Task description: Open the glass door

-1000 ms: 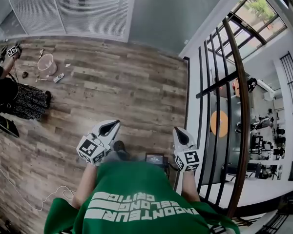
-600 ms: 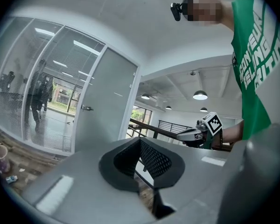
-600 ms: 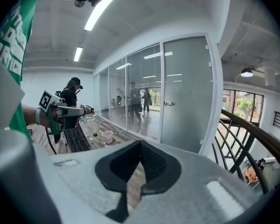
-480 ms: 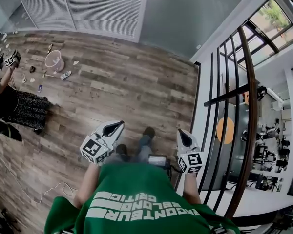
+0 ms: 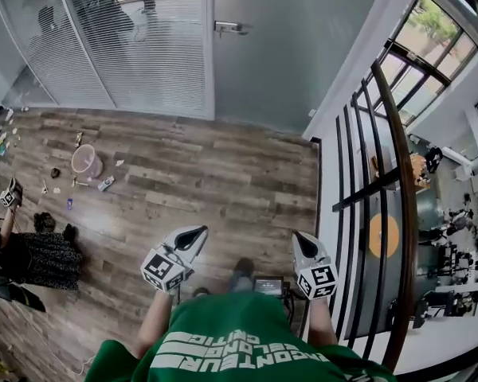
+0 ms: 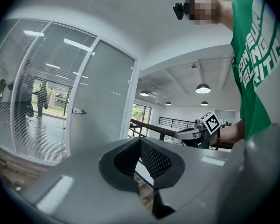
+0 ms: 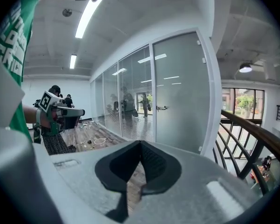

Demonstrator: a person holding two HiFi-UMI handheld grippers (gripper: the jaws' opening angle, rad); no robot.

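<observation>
We hold both claws out over the wood floor (image 5: 223, 173), well apart from the door (image 5: 287, 46). The left claw (image 6: 141, 142) has its pads pressed together with nothing between them, and the right claw (image 7: 140, 144) is likewise closed and empty. The door is a frosted pane in the far wall. It looks shut, with its handle (image 5: 227, 28) at its left edge, and its top is cut off in the head view. Neither claw touches it. Left of the door runs a glass wall (image 5: 119, 54) with blinds, and behind the slats we see only dim figures, too blurred to describe. A railing (image 5: 406, 197) with dark bars runs along our right, and its lower end drops out of the picture. On the floor at left stand a pink bin (image 5: 86, 160) and some small bits that we cannot identify. A seated person (image 5: 44, 257) at the left edge is partly cut off by the frame. Our forearms are mostly hidden under the green shirt (image 5: 231, 344)
</observation>
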